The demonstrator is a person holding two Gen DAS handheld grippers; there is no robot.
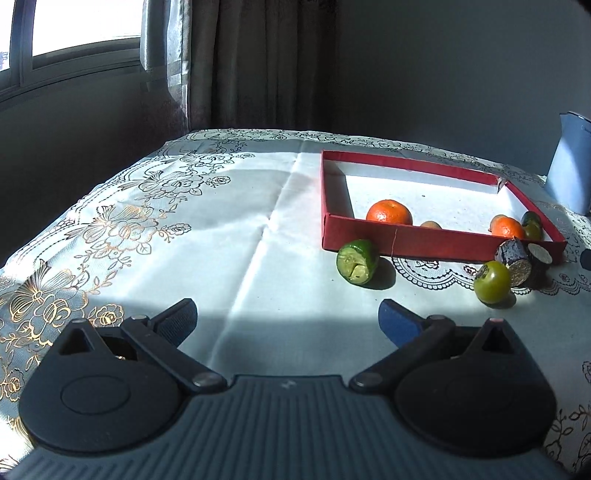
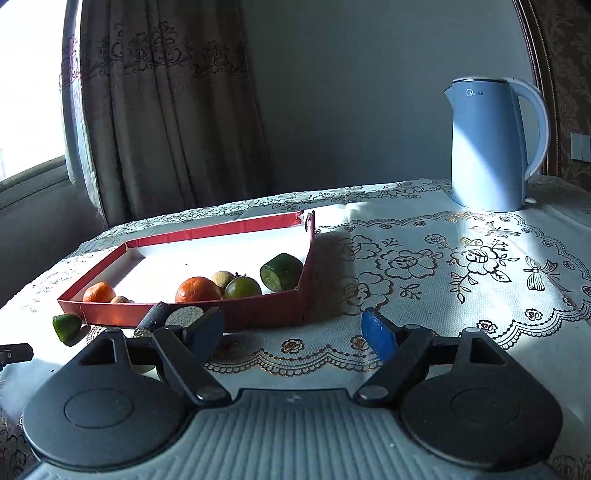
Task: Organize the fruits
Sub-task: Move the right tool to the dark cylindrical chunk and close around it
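Note:
A red tray with a white floor holds two oranges, a small tan fruit, a green round fruit and a cut green piece. Outside its near wall lie a cut green fruit, a green round fruit and two dark cut pieces. My left gripper is open and empty, short of the cut green fruit. My right gripper is open and empty, right of the dark pieces.
A blue electric kettle stands at the table's far right. The tablecloth has gold floral embroidery. Curtains and a window stand behind the table; the cloth drops off at the left edge.

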